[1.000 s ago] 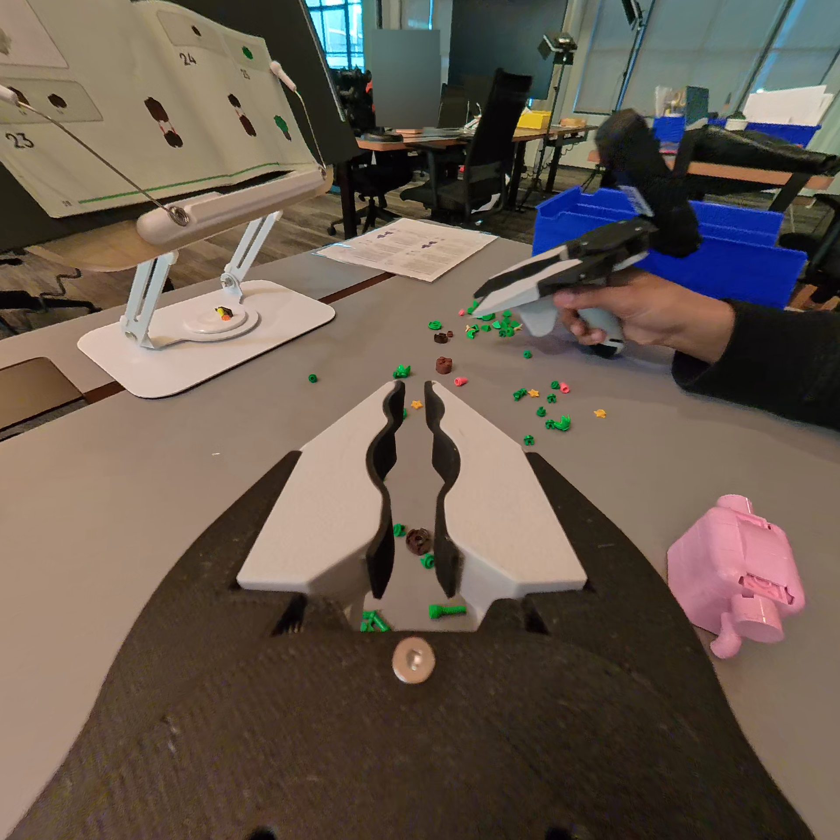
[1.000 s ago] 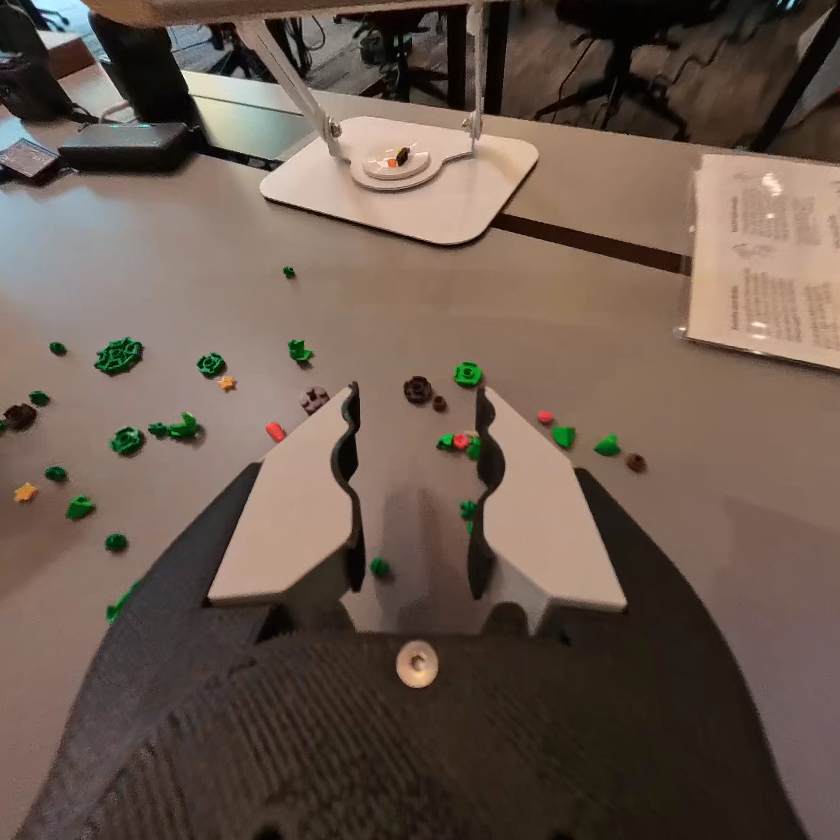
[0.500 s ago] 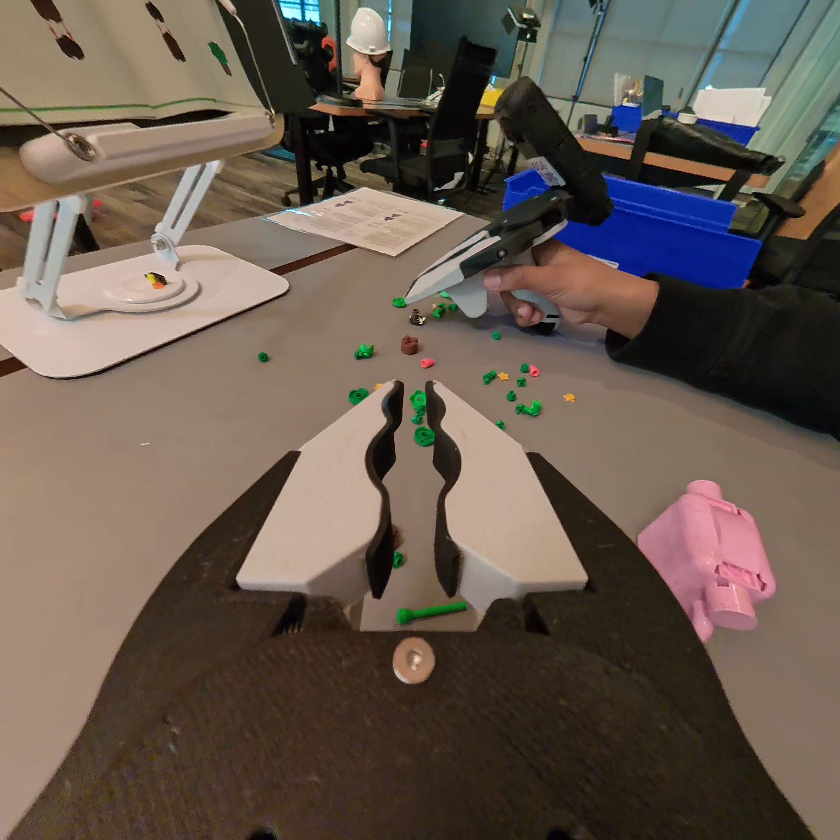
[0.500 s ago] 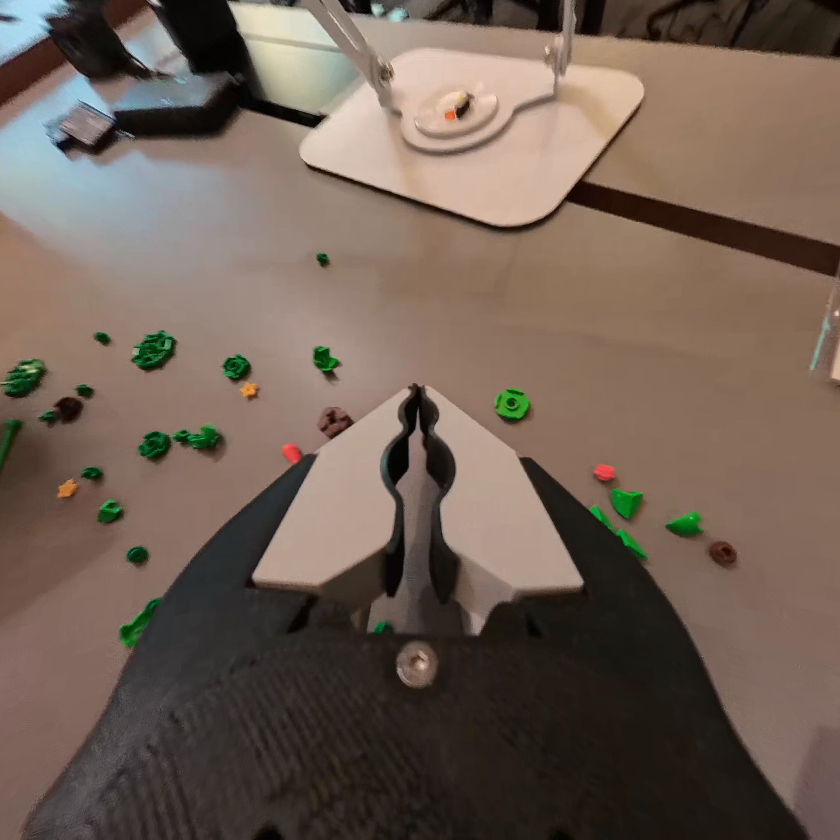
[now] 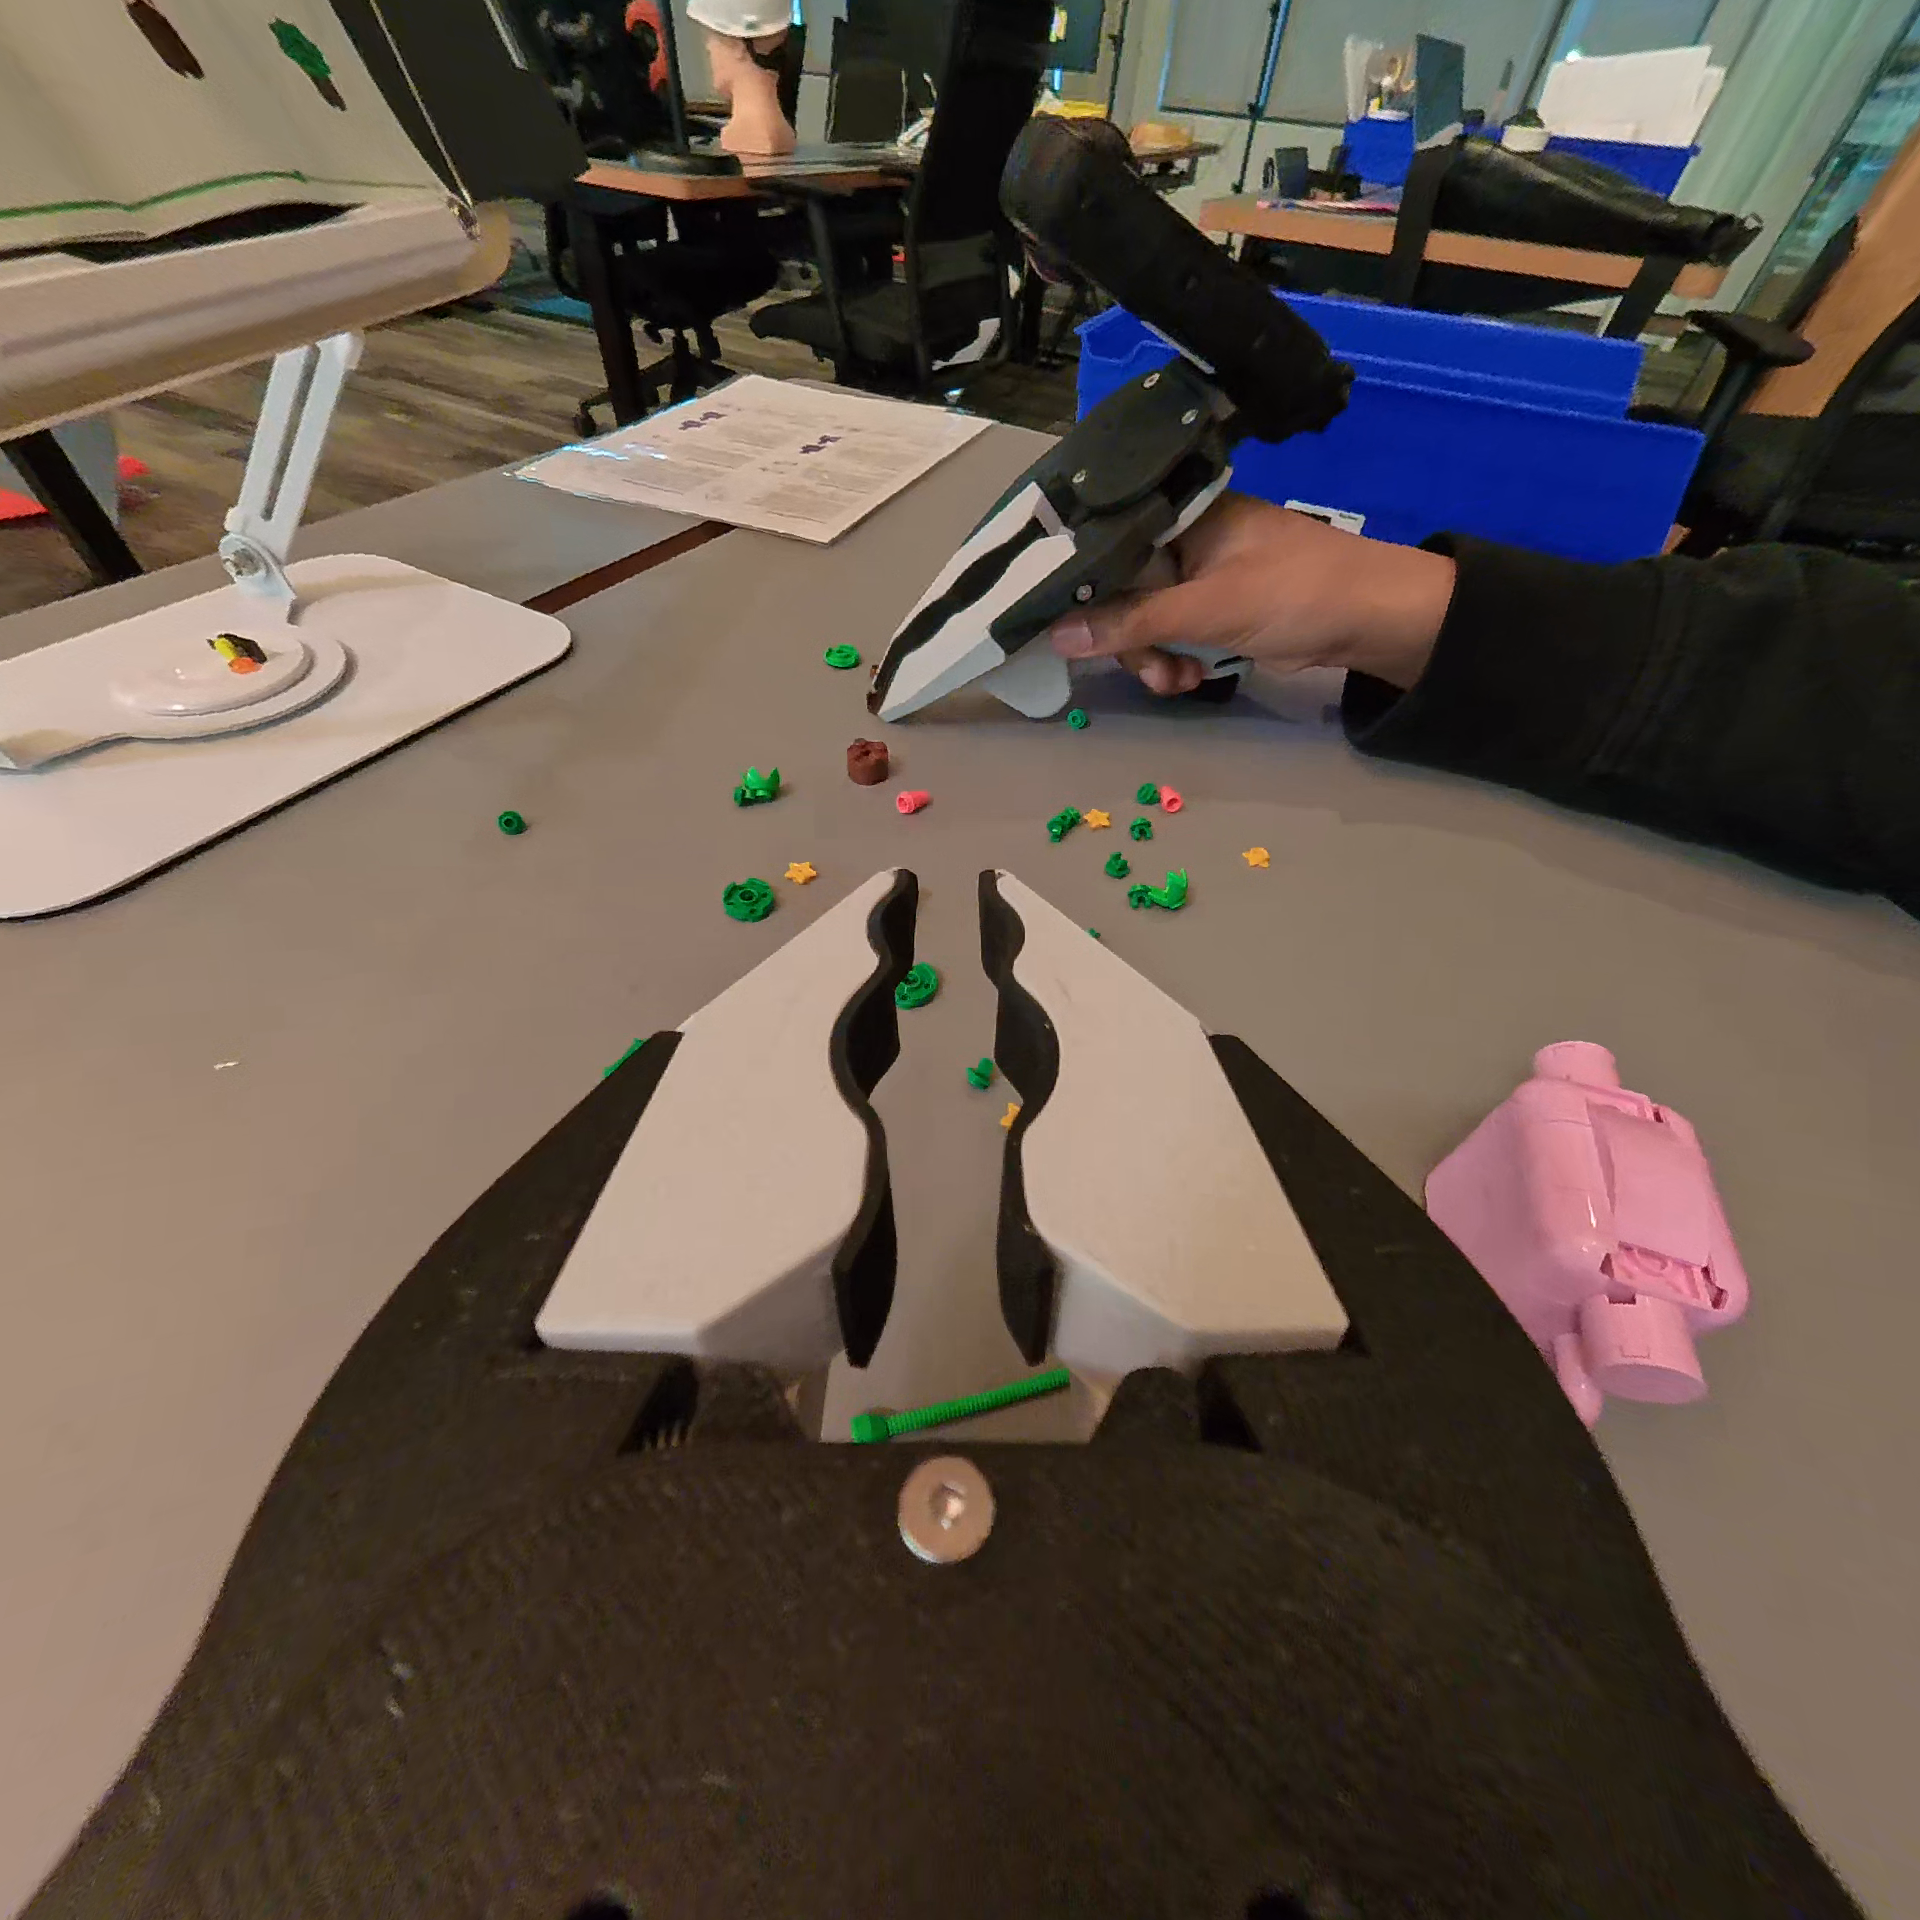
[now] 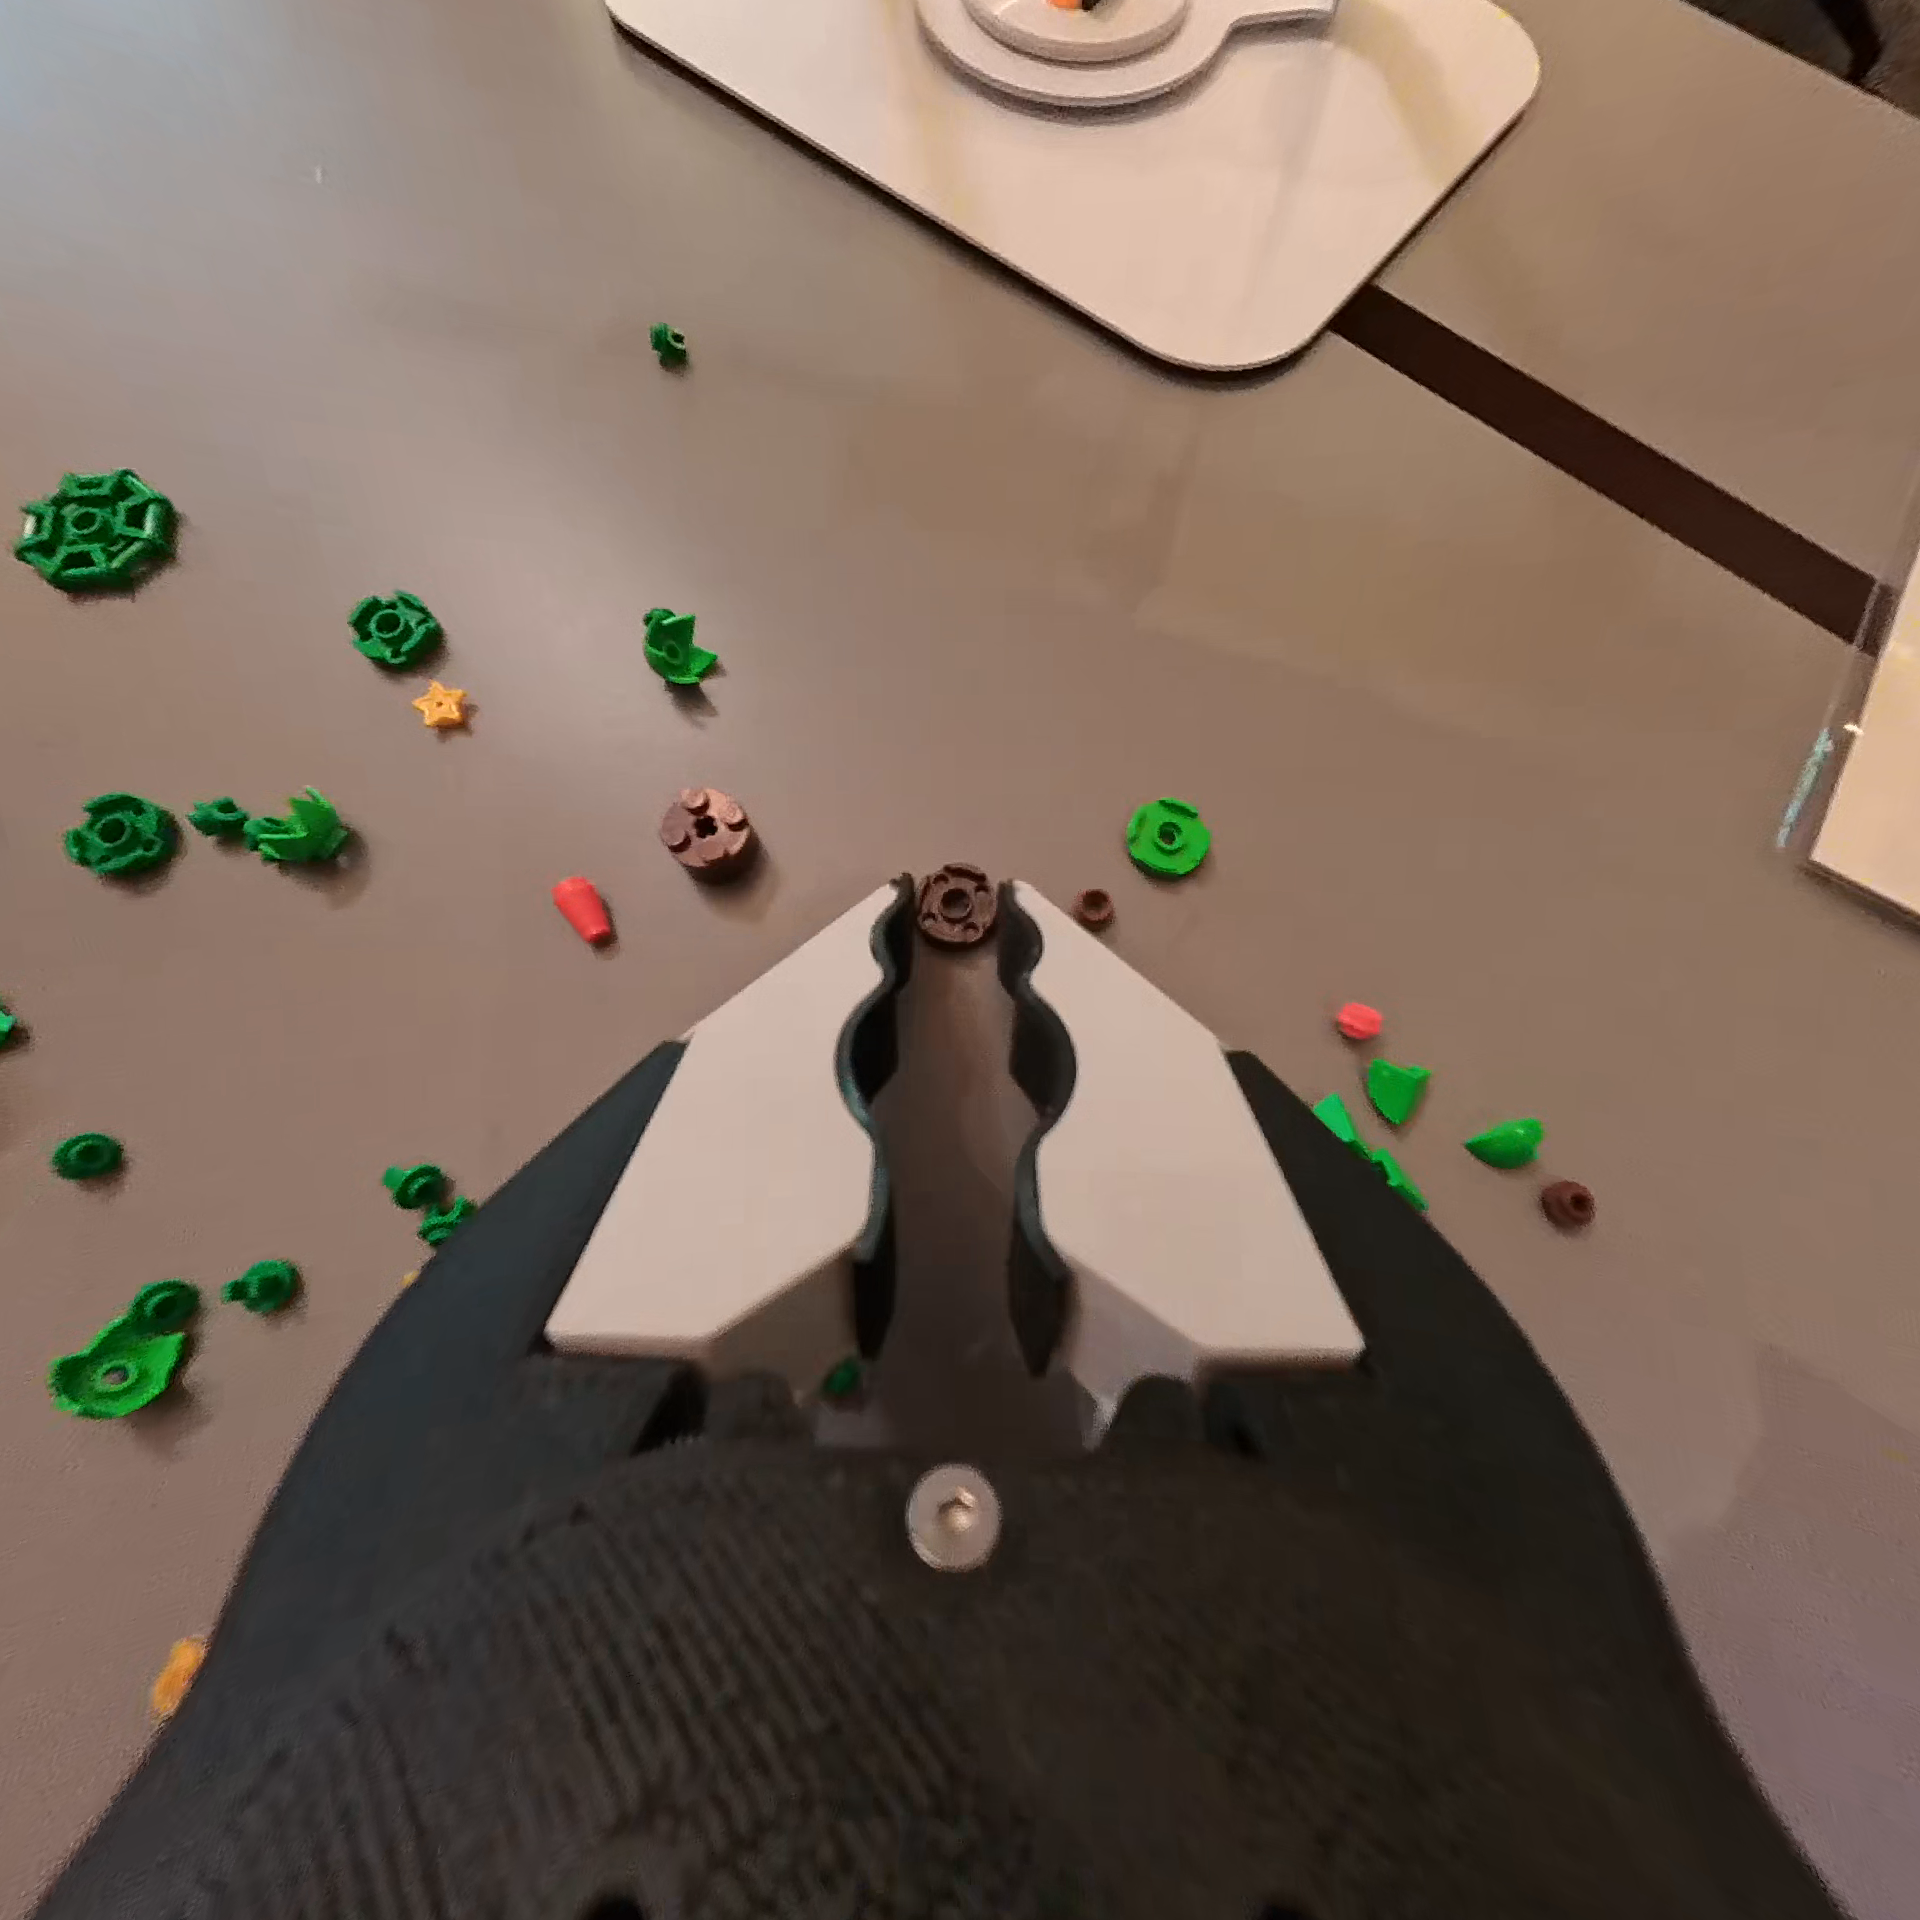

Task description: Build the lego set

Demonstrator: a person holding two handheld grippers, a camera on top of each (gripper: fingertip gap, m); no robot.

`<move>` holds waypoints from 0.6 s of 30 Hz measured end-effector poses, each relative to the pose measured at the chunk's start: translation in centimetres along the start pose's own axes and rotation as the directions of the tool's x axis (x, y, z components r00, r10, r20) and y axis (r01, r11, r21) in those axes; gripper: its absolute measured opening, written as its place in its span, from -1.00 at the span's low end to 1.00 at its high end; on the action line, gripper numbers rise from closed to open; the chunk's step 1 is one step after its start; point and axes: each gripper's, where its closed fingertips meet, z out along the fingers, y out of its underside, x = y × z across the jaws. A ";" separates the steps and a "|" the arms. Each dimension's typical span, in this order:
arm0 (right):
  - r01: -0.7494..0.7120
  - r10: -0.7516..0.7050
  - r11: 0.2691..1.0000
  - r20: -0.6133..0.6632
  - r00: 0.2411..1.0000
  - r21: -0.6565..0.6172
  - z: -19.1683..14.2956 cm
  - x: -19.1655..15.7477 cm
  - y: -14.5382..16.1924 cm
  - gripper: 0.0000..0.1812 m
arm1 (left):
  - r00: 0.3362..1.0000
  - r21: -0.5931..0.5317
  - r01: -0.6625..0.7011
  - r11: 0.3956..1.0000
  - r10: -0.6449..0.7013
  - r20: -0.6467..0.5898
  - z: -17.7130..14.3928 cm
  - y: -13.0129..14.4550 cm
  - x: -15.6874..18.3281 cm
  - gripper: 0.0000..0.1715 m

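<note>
Small green, brown, pink and orange Lego pieces lie scattered on the grey table [image 5: 312, 1039]. My right gripper [image 6: 954, 902] is shut on a small brown round plate [image 6: 956, 904] at its fingertips, low over the table. In the left wrist view the right gripper [image 5: 881, 707] points down at the table, held by a hand. A brown round brick [image 6: 707, 828] lies just left of it, a green round plate [image 6: 1168, 837] to its right. My left gripper [image 5: 948, 883] is narrowly open and empty, above green pieces. A green threaded bar [image 5: 961, 1405] lies under its base.
A pink Lego assembly [image 5: 1590, 1226] lies at the right. A white book stand base [image 5: 208, 727] with an open instruction book stands at the left; the base also shows in the right wrist view [image 6: 1195, 208]. A laminated sheet [image 5: 769, 452] and a blue bin [image 5: 1455, 416] are behind. Tip to tip, the grippers are about 20 centimetres apart. My left tips are about 15 centimetres from the brown round brick [image 6: 707, 828], my right tips only 4 centimetres. It turns up in the left wrist view [image 5: 867, 750] as well.
My right gripper shut, dropped toward the table and now grips the brown round plate. My left gripper drifted over the pieces with its jaws a little wider.
</note>
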 end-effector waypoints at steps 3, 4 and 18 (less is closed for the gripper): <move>-0.077 0.066 0.994 0.133 0.989 0.080 -1.0 -2.0 -1.2 -0.85 | 1.000 0.007 -0.007 1.000 0.007 -0.006 -0.1 -0.2 0.2 -0.88; -0.155 0.122 0.981 0.249 0.961 0.117 -1.9 -3.5 -2.1 -0.85 | 1.000 0.015 -0.013 1.000 0.013 -0.016 -0.2 -0.4 0.4 -0.86; -0.340 0.375 0.871 0.927 -0.004 -0.354 -12.0 -21.2 -5.3 -0.85 | 0.961 0.140 -0.143 0.980 0.172 -0.218 0.1 -2.2 6.6 -0.72</move>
